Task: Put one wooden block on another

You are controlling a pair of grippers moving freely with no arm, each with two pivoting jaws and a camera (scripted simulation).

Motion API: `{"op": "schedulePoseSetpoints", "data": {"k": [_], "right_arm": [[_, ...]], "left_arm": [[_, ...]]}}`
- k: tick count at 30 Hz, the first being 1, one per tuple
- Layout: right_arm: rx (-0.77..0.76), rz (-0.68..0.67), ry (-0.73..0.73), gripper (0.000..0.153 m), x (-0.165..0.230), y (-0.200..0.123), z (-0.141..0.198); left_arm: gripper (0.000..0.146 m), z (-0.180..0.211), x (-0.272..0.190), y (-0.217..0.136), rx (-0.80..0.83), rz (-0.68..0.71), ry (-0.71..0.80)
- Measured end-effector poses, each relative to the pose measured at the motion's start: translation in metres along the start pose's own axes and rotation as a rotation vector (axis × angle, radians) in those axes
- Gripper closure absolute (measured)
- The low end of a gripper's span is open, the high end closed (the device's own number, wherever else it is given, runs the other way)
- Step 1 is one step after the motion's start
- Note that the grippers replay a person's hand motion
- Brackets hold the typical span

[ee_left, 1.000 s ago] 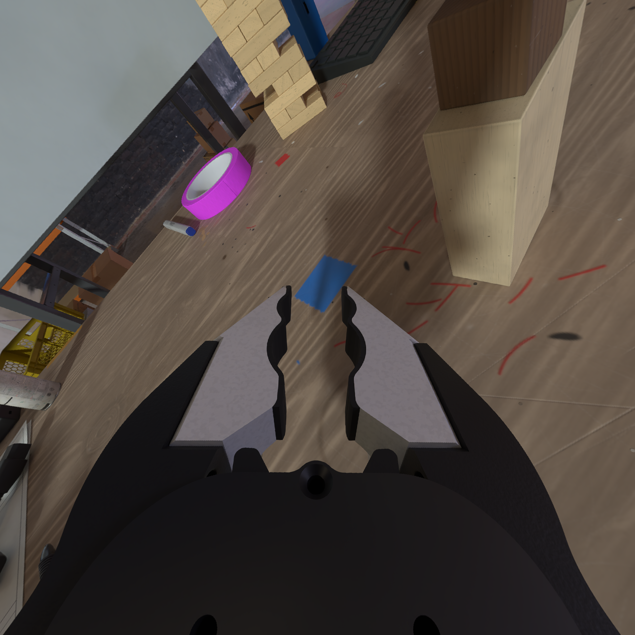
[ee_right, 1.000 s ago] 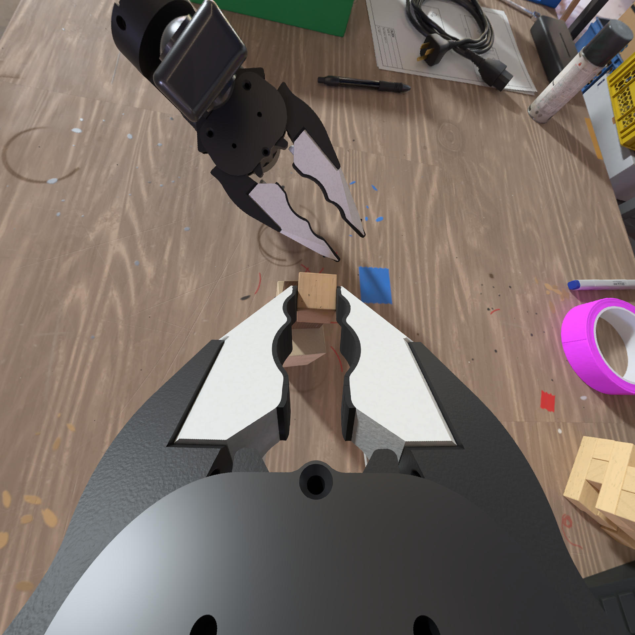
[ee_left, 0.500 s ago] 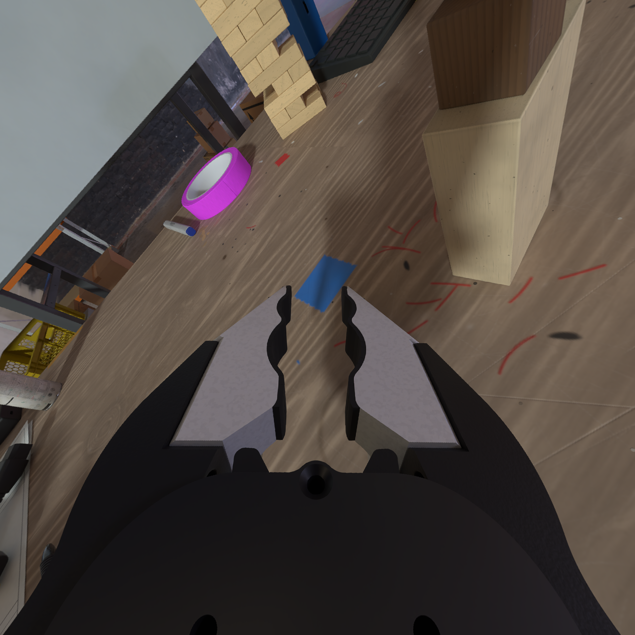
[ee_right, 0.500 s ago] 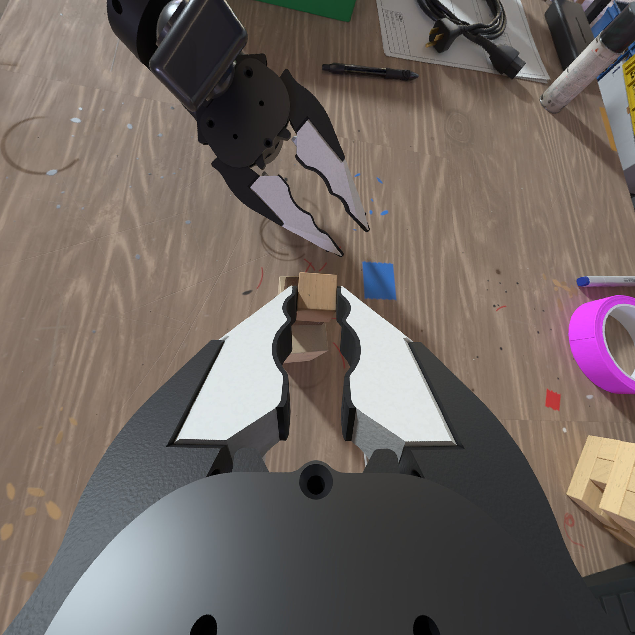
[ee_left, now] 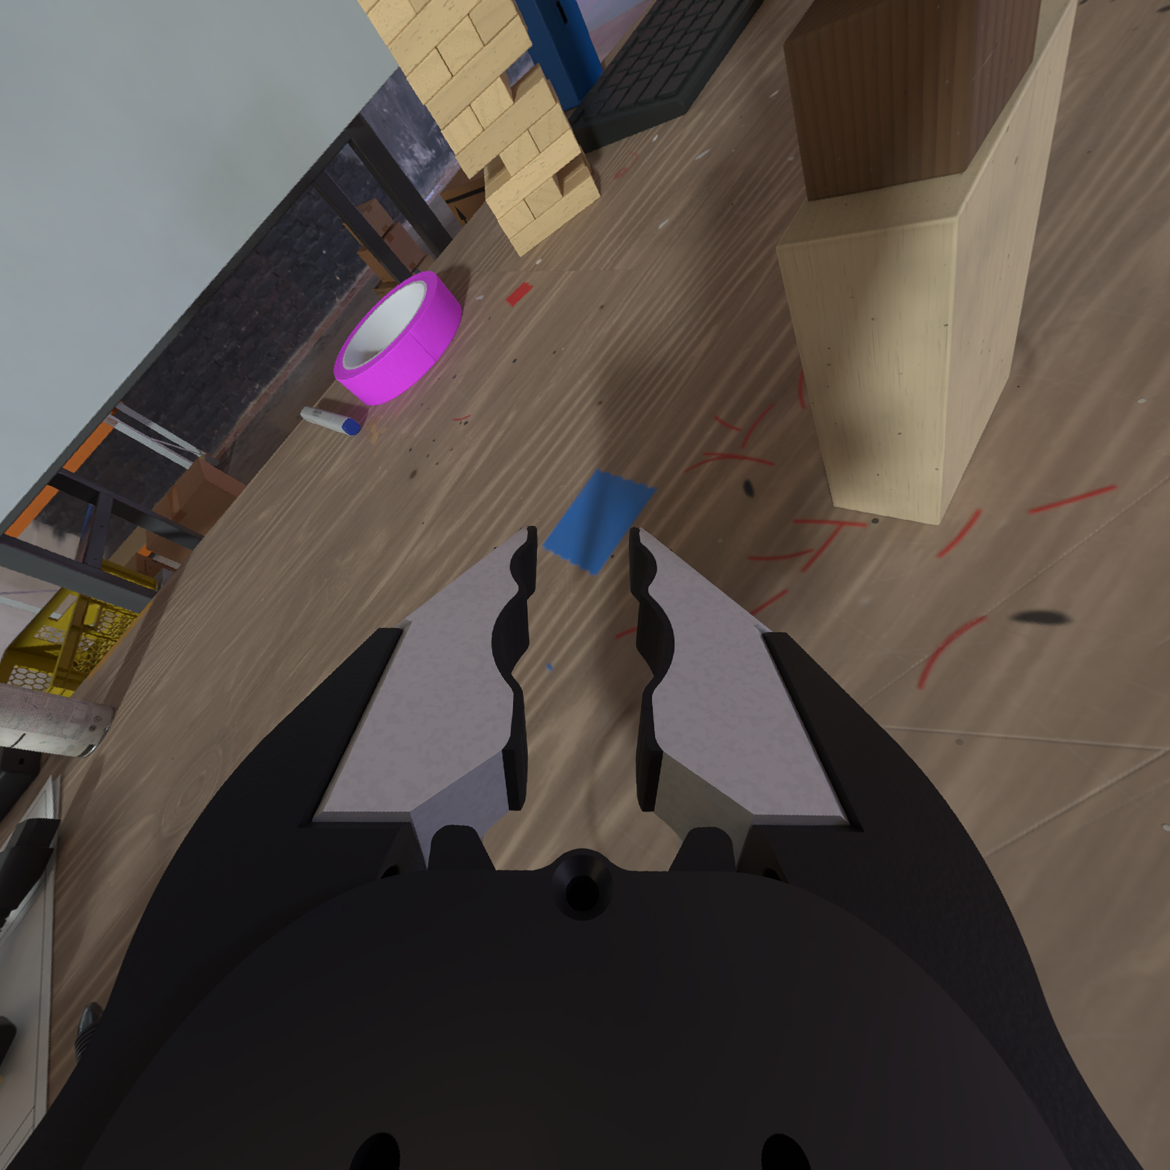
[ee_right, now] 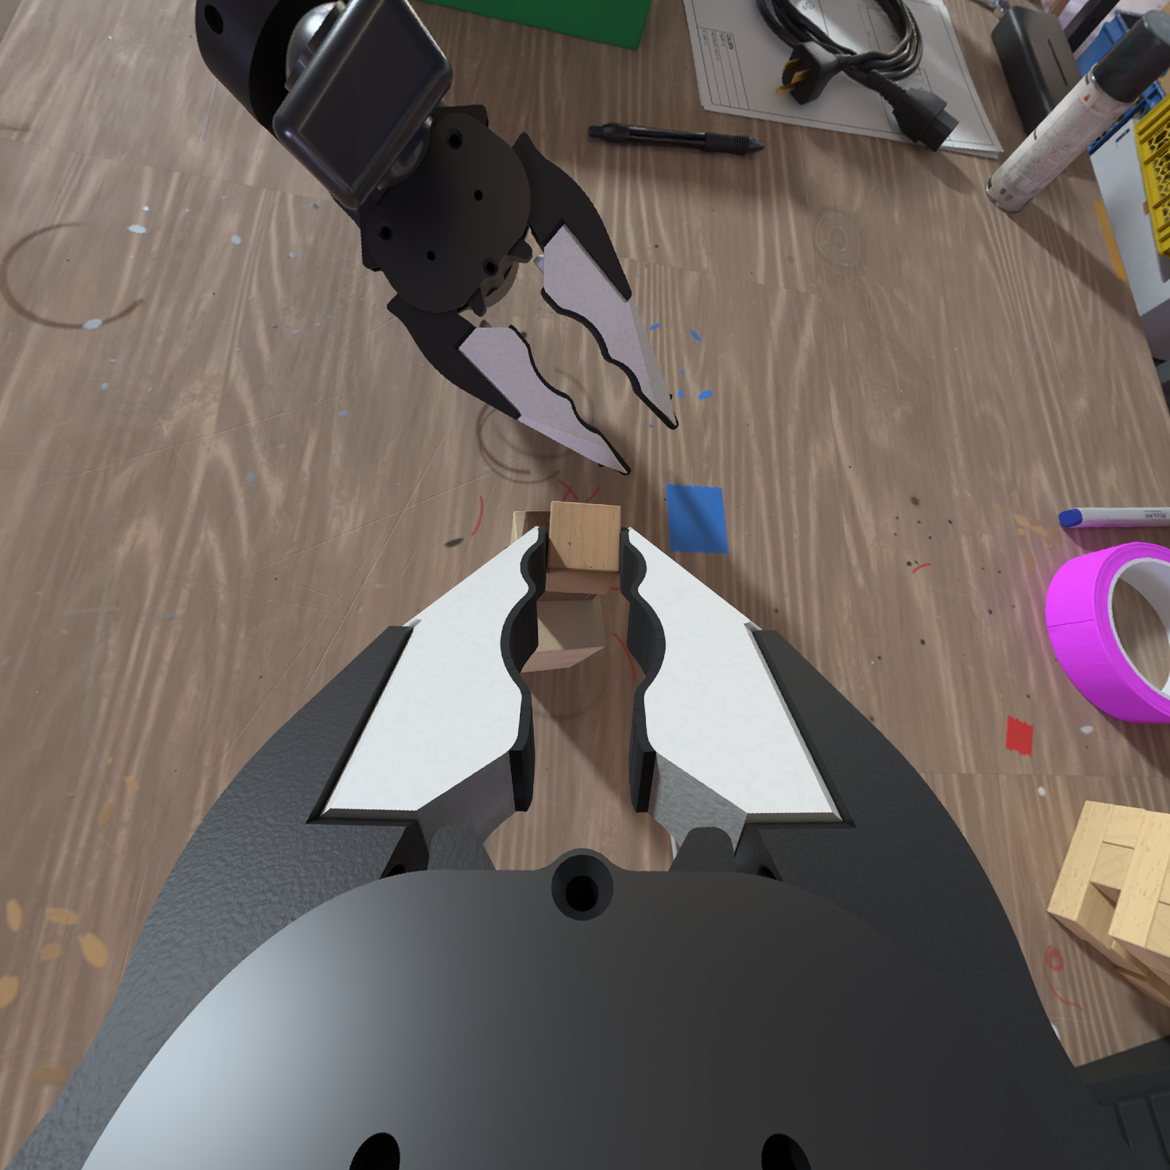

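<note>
The wooden block of light colour stands on the surface at the right side of the left wrist view, and a darker wooden block sits on top of it, turned a little against it. The left gripper is spread and has nothing between its fingers; both blocks are well apart from it, to the right. Just beyond its fingertips a blue square of tape lies flat on the surface. Farther away lie a magenta tape roll and, near it, a marker with a blue cap. Behind them stands a tower of small wooden bricks, with a black keyboard beside it.

In the right wrist view, the right gripper is above the two blocks. The upper block is between its fingertips, close to both inner faces, but I cannot tell if the fingers press it or only stand beside it. The lighter block shows below it, between the fingers, resting on the surface. The left gripper hangs beyond the blocks with its fingers apart, tips pointing toward them without touching. The blue square of tape lies just right of the blocks. At the right edge are the magenta tape roll and the marker. A black pen and a coiled black cable on a paper sheet lie at the far side.
</note>
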State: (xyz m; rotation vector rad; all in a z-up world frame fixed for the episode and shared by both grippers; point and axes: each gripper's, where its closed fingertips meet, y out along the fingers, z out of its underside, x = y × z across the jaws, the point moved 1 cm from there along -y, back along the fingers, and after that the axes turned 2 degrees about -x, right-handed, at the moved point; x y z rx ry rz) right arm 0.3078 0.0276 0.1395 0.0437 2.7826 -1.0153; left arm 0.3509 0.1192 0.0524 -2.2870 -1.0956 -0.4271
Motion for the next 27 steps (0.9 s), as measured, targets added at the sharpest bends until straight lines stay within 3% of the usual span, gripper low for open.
{"op": "schedulePoseSetpoints", "data": {"k": [10,14,27], "right_arm": [[0.012,0.001,-0.012,0.129,-0.0005,0.0019,0.0031],[0.027,0.001,-0.015,0.108,0.0004,0.0033,0.0061],[-0.009,-0.017,-0.015,0.101,0.0024,0.0003,0.0061]], "left_arm": [[0.117,-0.0001,-0.0001,-0.0001,-0.001,0.001,-0.001],[0.117,-0.0002,0.0000,-0.0002,-0.002,0.001,-0.002],[0.117,-0.0001,-0.0004,0.0000,-0.001,0.003,-0.001]]}}
